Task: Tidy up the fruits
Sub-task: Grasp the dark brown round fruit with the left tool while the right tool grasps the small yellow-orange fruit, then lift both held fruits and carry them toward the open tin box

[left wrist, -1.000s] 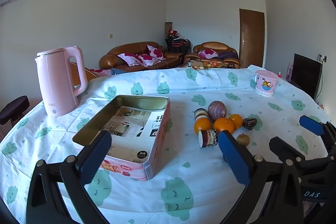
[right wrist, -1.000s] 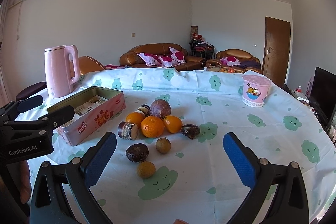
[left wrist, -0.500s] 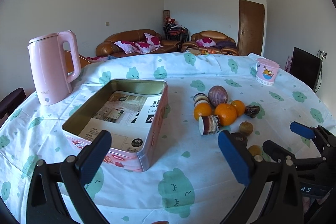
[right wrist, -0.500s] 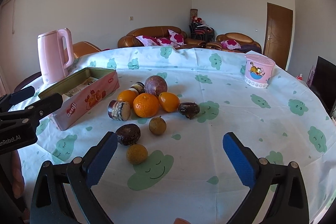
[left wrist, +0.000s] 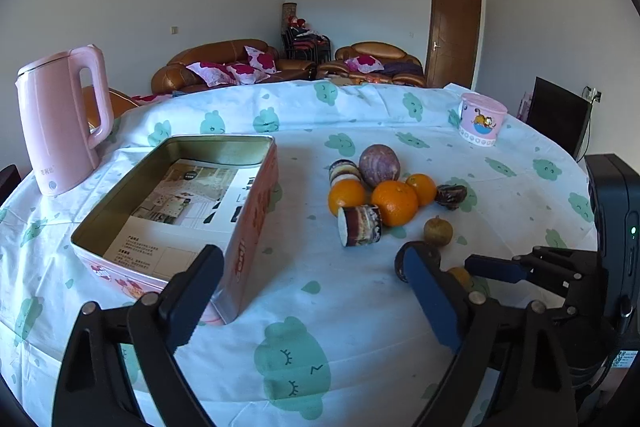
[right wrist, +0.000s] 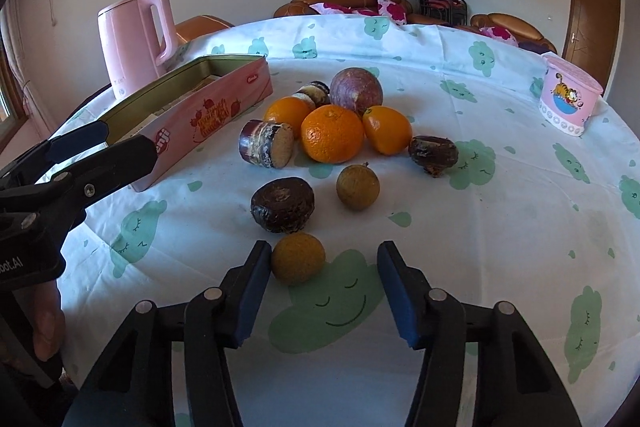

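Only the right wrist view shows the right gripper (right wrist: 324,267) closing (1 pad touching) around the yellow fruit (right wrist: 298,258).

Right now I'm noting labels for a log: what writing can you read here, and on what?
"bot.AI": left gripper body, start cut off.
"enji": pink tin side, start hidden.
Small red oval logo on the tin: too small.
Printed sheet inside the tin: too small.
Pink kettle marking: blurred.
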Motion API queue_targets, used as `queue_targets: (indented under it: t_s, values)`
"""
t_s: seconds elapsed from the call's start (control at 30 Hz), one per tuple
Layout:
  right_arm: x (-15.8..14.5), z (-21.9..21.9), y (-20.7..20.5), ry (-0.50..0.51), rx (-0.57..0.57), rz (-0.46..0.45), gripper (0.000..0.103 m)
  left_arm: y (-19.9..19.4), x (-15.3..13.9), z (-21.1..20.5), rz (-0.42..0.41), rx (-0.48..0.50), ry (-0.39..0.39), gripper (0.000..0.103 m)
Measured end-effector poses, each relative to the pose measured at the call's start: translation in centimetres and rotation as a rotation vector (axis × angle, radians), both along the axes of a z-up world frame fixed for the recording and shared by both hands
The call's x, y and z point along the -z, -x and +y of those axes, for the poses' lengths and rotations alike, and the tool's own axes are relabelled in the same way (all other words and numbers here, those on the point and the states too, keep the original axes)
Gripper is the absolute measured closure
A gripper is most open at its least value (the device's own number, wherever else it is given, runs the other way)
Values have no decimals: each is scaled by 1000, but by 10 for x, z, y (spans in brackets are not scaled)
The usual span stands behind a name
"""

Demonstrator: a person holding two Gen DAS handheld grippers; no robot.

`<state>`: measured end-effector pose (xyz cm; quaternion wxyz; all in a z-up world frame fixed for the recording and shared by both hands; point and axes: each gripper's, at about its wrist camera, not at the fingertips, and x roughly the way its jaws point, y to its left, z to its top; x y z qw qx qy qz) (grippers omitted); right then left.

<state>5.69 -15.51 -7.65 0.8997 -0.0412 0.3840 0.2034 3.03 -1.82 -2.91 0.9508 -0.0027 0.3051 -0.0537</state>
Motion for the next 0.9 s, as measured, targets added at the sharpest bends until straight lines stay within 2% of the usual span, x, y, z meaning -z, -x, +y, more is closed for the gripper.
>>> queue_targets:
  t_s: [0.07, 0.13, 0.2, 0.27, 0.47, 0.53, 0.7, 0.8, 0.9]
  values:
    - [0, 2, 1, 6, -6, -3, 60, -3, 2, -5, 15, 21, -3, 17]
    - [-1, 0, 2, -3, 8, -12, 74, -7, 2, -12, 27, 39, -12, 22]
    - [-4, -9, 2, -16, 58, -36, 74, -10, 3, -19, 38, 51, -33, 22]
    - [-7, -17, 1, 39, 115, -76, 74, -16, 3, -26, 55, 73, -40, 23]
    - [-10, -44, -5, 4, 184, -75, 74, -34, 13, -55, 130, 143, -51, 26]
    - [-11, -47, -5, -14, 189, -77, 74, -40, 18, -63, 164, 166, -52, 37]
    - [-11, -53, -4, -58, 191, -77, 74, -51, 29, -76, 235, 197, -65, 46]
    - [-10, -52, -5, -60, 180, -75, 74, -53, 35, -82, 259, 209, -88, 64]
    - [-9, -51, -5, -57, 164, -72, 74, -53, 34, -78, 266, 212, -69, 64]
